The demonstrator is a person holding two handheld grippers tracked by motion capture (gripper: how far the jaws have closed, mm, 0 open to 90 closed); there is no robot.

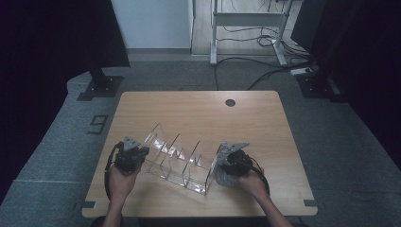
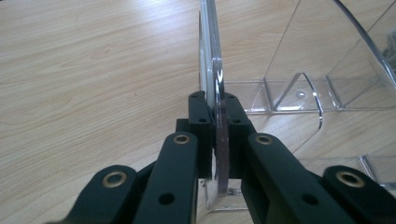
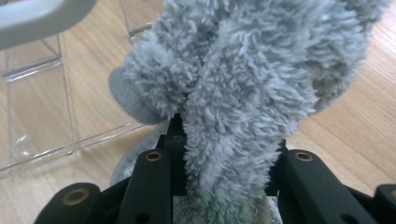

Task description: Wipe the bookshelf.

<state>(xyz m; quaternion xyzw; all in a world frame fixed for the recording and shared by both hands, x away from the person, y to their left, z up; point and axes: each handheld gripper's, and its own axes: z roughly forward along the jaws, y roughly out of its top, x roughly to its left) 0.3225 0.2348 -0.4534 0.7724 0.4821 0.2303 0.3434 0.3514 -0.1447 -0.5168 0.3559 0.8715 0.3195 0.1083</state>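
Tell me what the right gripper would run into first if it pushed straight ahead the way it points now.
Probably the clear acrylic rack. The right gripper is shut on a fluffy grey cloth, so the cloth would press against the rack's near end wall first. Depth is hard to judge, though.
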